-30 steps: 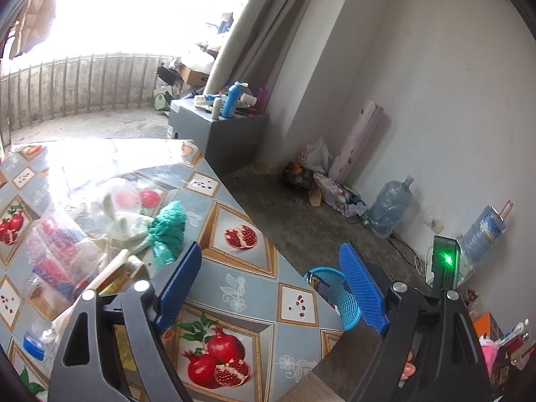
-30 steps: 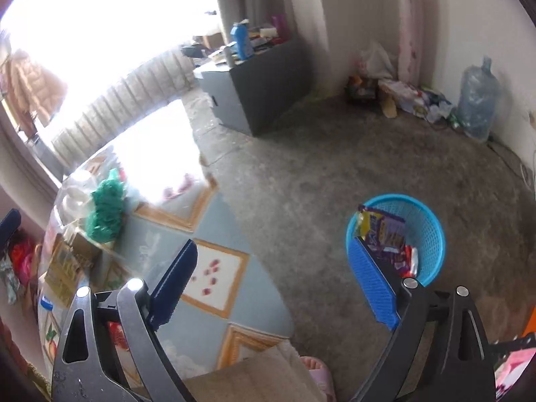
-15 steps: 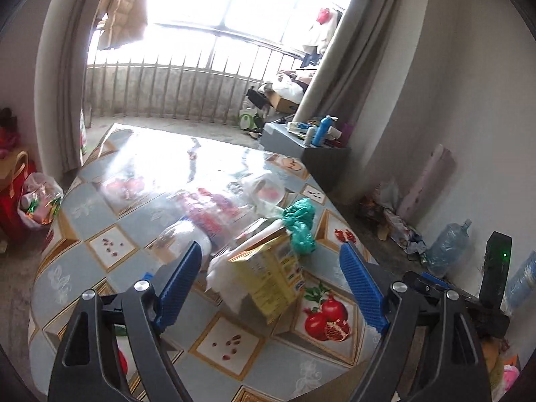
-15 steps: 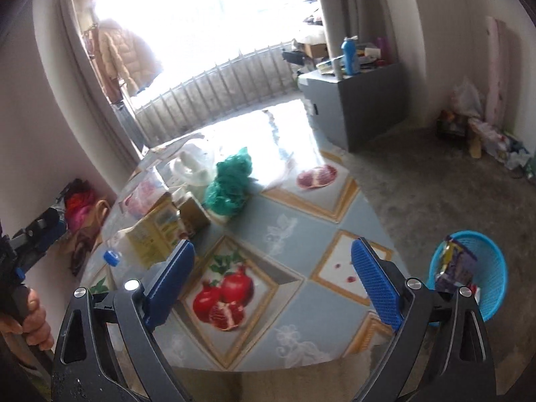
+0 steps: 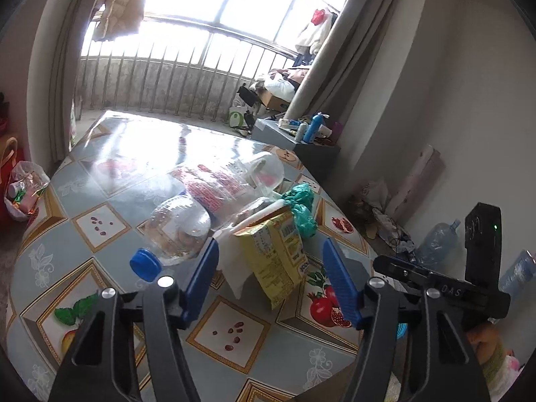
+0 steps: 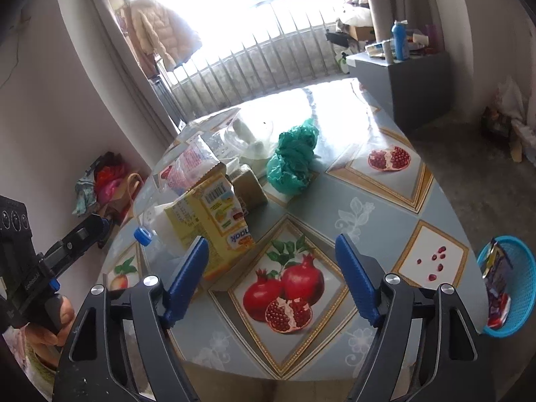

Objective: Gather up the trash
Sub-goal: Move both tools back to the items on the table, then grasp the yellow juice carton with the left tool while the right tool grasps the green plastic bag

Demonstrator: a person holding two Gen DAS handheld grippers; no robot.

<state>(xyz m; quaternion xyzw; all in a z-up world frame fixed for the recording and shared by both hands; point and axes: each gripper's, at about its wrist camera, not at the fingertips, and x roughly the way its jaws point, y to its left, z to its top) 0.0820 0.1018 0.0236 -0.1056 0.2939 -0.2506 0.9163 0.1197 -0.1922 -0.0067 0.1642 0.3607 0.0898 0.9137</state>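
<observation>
Over the tabletop [image 5: 110, 187], between pickups: both claws empty and narrowing, left claw [image 5: 271, 279] lined up on the yellow carton [image 5: 274, 251], right claw [image 6: 271, 278] tilted down beside it, nothing between its pads. Next, probably: closing on the carton, then carrying it to the blue basket [image 6: 522, 284] on the floor.
</observation>
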